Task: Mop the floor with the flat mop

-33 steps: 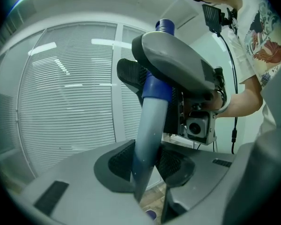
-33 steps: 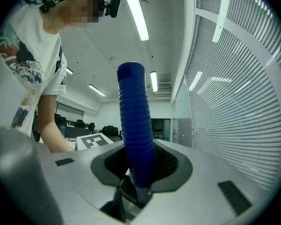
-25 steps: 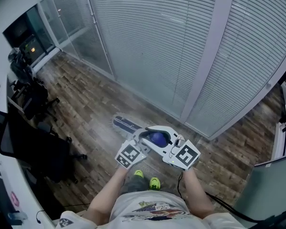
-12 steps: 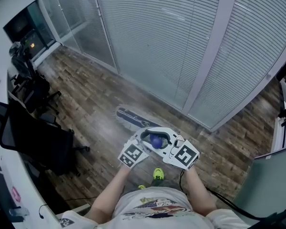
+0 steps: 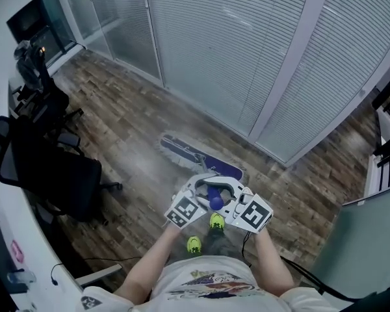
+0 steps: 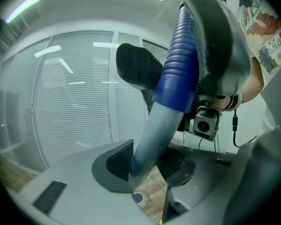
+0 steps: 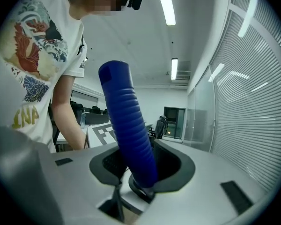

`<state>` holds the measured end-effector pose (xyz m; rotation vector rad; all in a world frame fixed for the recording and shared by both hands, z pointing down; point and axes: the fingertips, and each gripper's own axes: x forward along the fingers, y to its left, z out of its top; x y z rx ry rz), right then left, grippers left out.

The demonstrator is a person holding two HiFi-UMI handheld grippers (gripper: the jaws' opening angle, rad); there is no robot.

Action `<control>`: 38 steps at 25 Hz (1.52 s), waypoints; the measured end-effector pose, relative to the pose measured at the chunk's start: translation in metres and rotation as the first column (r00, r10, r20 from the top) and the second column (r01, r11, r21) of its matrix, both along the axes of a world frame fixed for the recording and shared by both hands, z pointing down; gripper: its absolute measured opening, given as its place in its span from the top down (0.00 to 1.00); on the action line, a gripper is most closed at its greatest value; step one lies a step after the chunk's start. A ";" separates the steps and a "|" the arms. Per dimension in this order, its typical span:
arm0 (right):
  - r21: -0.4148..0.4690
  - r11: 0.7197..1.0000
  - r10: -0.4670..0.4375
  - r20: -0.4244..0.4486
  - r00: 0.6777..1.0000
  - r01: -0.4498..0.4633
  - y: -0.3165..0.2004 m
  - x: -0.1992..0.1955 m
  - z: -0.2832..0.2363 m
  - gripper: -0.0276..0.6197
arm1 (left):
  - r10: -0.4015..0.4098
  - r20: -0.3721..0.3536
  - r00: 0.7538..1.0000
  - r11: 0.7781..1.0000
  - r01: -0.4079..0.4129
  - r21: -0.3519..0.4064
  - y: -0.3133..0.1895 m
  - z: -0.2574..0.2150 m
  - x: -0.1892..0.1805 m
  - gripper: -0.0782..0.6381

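floor: wood planks (image 5: 133, 142), brown and mixed in tone; a pale sheen just left of the mop head.
room: office corner. Glass wall with shut blinds (image 5: 214, 51) runs across the top of the head view, split by pale posts.
desk: white, along the left edge (image 5: 5, 236), small items on it too small to tell.
mop, count 1: flat head (image 5: 196, 156) lies on the floor, slanted, between the person's feet and the glass wall; near the wall base but apart from it.
handle: blue ribbed grip (image 5: 214, 197) on top, grey shaft below, rising from the head toward the person.
grippers, count 2: both on the handle, marker cubes side by side in front of the torso.
left gripper (image 6: 147, 165): jaws narrow, holding the grey shaft just under the blue grip; they have just been opening, with the shaft between them.
right gripper (image 7: 141, 167): jaws holding the blue grip higher up; they too have just been opening, with the grip between the pads.
chairs, count 2: black (image 5: 52, 174), at left beside the desk, one behind the other.
shoes, count 2: yellow-green (image 5: 216, 221), just behind the grippers.
edges: chairs hem the left side; a grey panel (image 5: 364, 252) closes the lower right.
open room: a bare strip of floor runs up-left along the glass wall; a shorter stretch runs right of the mop head.
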<state>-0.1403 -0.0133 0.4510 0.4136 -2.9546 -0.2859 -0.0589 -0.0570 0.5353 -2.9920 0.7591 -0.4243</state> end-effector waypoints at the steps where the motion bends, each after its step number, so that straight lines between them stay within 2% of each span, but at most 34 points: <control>1: 0.000 1.000 -0.004 -0.015 1.000 0.004 0.010 -0.002 0.003 0.74 | 0.002 0.000 1.000 1.000 -0.002 0.000 0.010 0.002 -0.002 0.74; 7: -0.027 1.000 -0.008 -0.081 0.997 0.006 0.071 -0.013 0.020 0.74 | 0.025 0.015 1.000 1.000 -0.025 -0.016 0.069 0.014 -0.012 0.73; 11: -0.038 0.999 -0.010 -0.064 0.998 0.008 0.103 -0.012 0.018 0.73 | 0.038 0.026 0.999 0.999 -0.037 -0.021 0.102 0.014 -0.010 0.73; 19: -0.047 0.999 -0.026 -0.045 0.999 0.024 0.167 0.007 0.016 0.73 | 0.034 0.044 0.998 0.999 -0.033 -0.028 0.166 0.014 0.008 0.73; 22: -0.079 0.996 -0.037 -0.017 0.999 0.036 0.199 0.015 0.014 0.73 | 0.020 0.062 0.998 0.999 -0.018 -0.037 0.196 0.015 0.018 0.73; 28: -0.071 0.995 -0.077 -0.007 0.997 0.077 0.270 0.050 0.015 0.72 | -0.002 0.066 0.998 1.000 0.004 -0.030 0.265 0.015 0.050 0.72; 38: -0.077 0.988 -0.138 -0.046 0.989 0.134 0.393 0.083 0.033 0.72 | -0.024 0.089 0.996 0.999 0.026 -0.028 0.383 0.030 0.081 0.72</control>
